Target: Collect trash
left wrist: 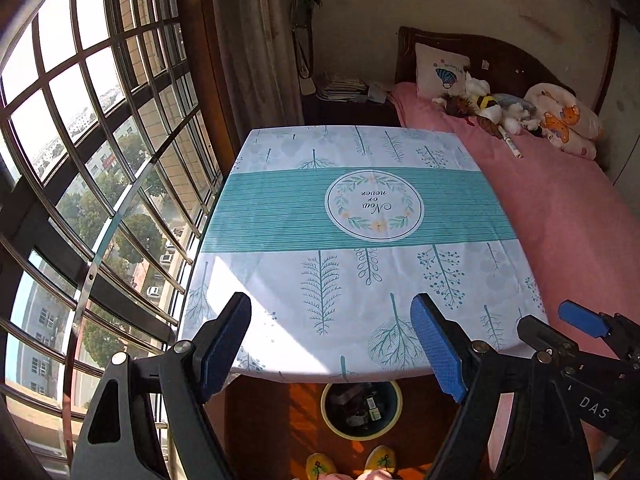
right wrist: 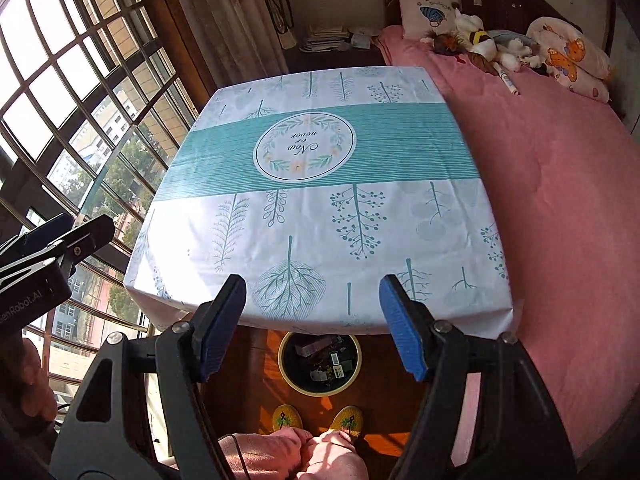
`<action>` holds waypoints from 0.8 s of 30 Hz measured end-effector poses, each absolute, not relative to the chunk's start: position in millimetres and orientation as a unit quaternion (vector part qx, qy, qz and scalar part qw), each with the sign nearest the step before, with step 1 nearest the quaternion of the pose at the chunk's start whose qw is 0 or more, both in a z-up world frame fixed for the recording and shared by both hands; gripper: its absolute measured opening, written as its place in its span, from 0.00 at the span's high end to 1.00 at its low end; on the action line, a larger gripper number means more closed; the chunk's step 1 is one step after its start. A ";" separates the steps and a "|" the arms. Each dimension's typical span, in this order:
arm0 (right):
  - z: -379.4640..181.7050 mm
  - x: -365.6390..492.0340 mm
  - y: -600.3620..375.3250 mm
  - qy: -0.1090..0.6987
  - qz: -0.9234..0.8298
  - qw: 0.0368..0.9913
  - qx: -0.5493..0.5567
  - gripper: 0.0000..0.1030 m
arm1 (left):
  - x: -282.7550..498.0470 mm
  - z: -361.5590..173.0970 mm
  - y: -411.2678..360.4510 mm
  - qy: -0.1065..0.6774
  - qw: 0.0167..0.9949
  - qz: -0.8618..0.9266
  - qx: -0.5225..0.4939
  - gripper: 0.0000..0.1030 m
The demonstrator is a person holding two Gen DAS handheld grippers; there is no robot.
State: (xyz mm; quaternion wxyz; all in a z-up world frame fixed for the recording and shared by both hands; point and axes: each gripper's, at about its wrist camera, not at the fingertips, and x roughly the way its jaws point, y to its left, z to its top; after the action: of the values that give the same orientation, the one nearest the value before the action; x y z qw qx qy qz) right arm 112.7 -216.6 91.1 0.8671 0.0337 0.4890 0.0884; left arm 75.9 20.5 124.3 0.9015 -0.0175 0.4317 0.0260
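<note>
Left wrist view shows one table (left wrist: 280,280) under a leaf-print cloth, one round trash bin (left wrist: 396,408) on the floor just past its near edge, and two yellow slippers (left wrist: 320,466) below the bin. The left gripper (left wrist: 340,344) has its jaws spread, nothing between them. The right gripper (right wrist: 312,320) is likewise spread and empty. The bin holds several dark scraps. One barred window (left wrist: 80,160) runs along the table's left edge; one pink bed (right wrist: 560,200) presses against its right edge.

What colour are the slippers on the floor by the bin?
The slippers are yellow with a small green plant design; the right wrist view shows them best.
</note>
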 end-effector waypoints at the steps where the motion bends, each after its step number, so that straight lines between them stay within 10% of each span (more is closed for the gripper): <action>1: 97.9 114.1 -216.3 0.485 0.089 0.869 0.035 0.35 | 75.6 129.2 19.7 0.431 0.902 0.029 -0.019 0.19; 24: 130.1 100.1 -196.9 0.453 0.077 0.888 0.008 0.33 | 65.1 130.0 17.7 0.442 0.896 0.041 -0.025 0.19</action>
State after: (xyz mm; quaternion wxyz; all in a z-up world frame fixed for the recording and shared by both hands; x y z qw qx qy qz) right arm 100.1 -196.9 130.1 0.8883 0.0085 0.4527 0.0774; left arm 65.1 17.7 130.0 0.8959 -0.0252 0.4416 0.0413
